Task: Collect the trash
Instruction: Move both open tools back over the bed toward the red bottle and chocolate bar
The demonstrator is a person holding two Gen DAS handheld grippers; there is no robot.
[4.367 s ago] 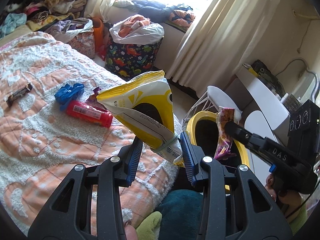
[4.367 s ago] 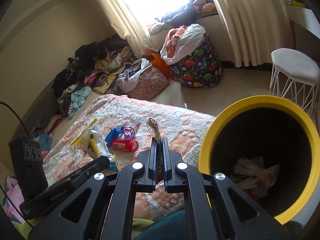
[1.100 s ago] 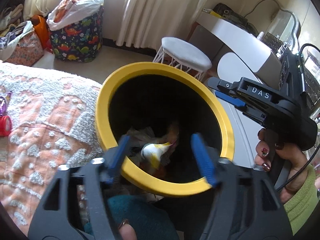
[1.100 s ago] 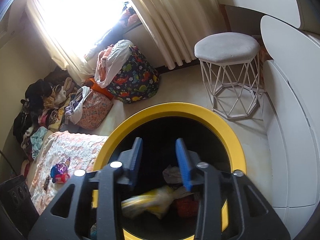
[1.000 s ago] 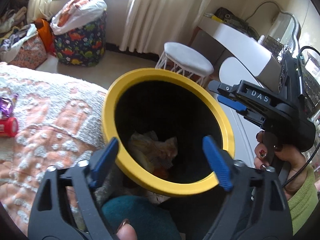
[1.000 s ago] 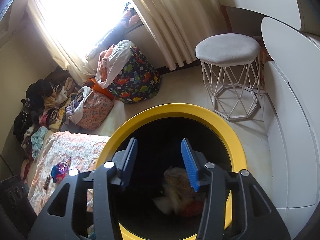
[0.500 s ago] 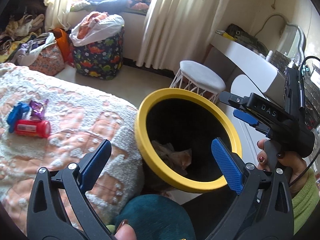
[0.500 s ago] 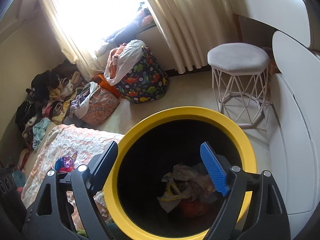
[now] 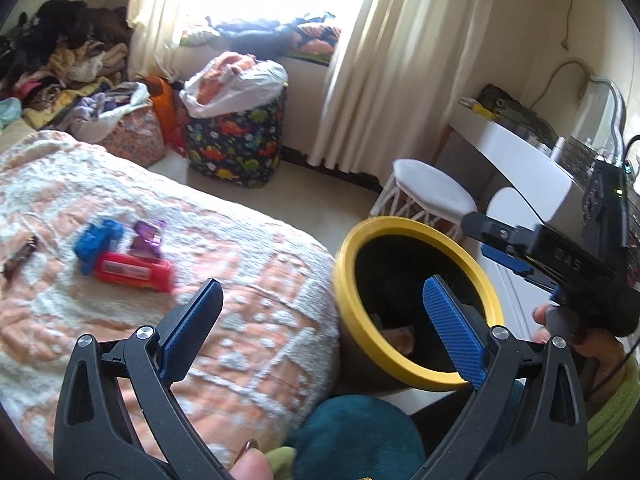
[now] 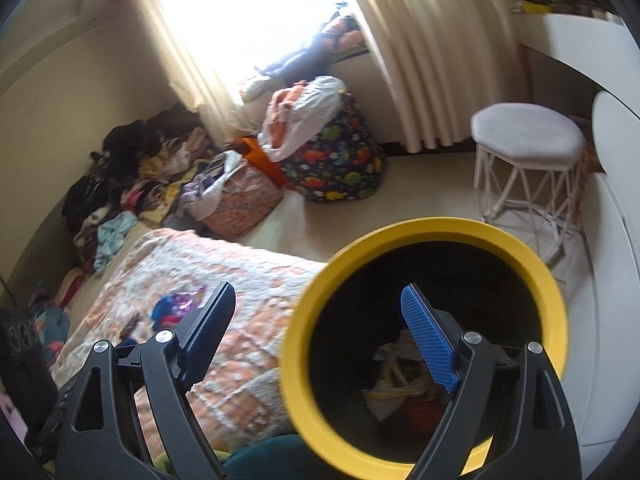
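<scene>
While both the left gripper (image 9: 320,320) and right gripper (image 10: 316,332) gape wide and empty, red tube (image 9: 134,271) lies left of the yellow-rimmed bin (image 9: 404,226).

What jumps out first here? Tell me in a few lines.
The yellow-rimmed bin dominates, standing beside the bed with crumpled trash at its bottom. On the bed's orange-and-white cover lie a red tube, a blue wrapper and a purple wrapper. Both hand-held grippers, left and right, are wide open and empty.
</scene>
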